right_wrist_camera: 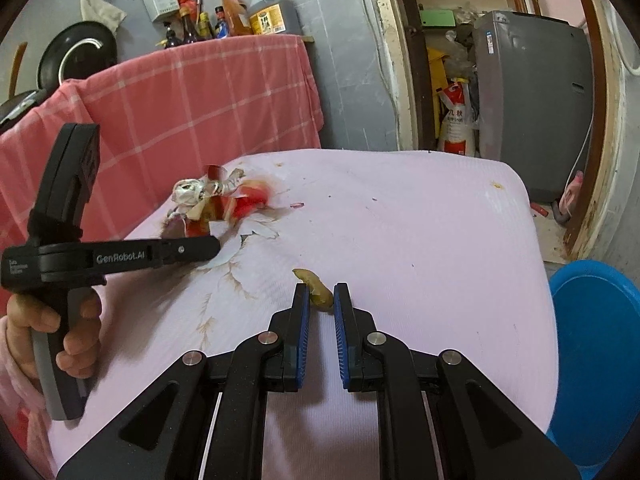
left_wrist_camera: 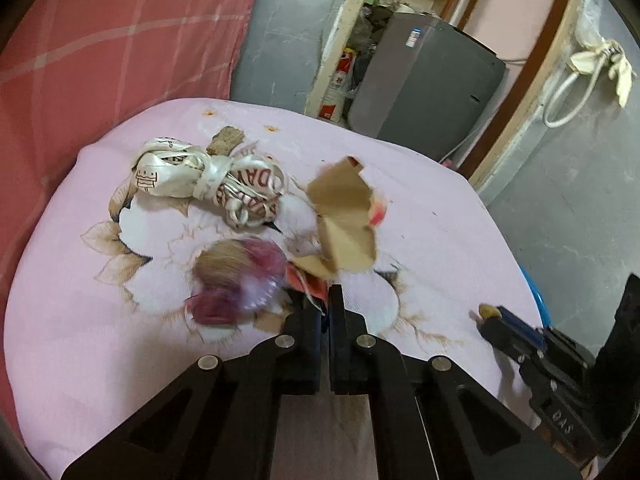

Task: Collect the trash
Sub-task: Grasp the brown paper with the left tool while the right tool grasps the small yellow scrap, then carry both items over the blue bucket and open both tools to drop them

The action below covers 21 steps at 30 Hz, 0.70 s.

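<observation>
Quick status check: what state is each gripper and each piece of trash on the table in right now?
left gripper: shut on torn cardboard
right gripper: shut on yellowish scrap
torn cardboard: pinched at its lower edge, standing up off the cloth
yellowish scrap: between the right gripper's pads
ribbon bundle: loose on the cloth
onion skins: loose, blurred
blue tub: beside the table

Pink floral tablecloth [left_wrist_camera: 420, 216], blue basin [right_wrist_camera: 596, 344]

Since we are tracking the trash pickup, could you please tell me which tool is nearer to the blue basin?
Right. The right tool, shut on a yellowish scrap, is on the table side nearest the blue basin; the left tool grips torn cardboard farther across.
</observation>
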### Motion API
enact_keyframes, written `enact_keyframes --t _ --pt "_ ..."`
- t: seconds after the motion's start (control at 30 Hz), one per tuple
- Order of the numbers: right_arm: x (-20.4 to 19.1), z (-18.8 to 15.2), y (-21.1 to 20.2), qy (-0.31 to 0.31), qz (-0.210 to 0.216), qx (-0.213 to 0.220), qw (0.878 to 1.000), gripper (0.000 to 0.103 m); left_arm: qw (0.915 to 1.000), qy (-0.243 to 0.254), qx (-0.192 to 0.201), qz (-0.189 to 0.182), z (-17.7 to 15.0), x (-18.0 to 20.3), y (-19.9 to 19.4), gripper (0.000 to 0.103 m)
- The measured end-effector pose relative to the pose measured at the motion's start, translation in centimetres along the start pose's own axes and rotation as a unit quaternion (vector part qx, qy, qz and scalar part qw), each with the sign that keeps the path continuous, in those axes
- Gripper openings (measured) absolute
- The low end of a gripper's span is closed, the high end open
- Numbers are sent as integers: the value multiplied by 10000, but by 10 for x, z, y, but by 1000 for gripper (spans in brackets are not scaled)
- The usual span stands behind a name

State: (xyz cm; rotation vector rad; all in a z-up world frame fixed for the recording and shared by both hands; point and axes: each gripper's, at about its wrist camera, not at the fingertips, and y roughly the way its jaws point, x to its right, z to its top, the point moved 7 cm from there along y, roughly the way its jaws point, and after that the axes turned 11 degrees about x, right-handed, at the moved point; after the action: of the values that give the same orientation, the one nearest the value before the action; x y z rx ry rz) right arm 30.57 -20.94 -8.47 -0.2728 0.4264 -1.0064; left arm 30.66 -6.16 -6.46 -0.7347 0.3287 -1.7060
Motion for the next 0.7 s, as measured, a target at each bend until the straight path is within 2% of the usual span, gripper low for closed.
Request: enact_keyframes --t 0.37,0.57,0.7 --pt "0 2 -20 43 61 321 9995 10 9992 287 153 -216 -16 21 -25 1" --pt "0 14 -41 -3 -1 813 9967 10 9963 617 536 -284 -15 50 -36 1" --pt "4 28 -63 -118 -244 1292 9912 10 9924 766 869 -406 -5 72 -42 1"
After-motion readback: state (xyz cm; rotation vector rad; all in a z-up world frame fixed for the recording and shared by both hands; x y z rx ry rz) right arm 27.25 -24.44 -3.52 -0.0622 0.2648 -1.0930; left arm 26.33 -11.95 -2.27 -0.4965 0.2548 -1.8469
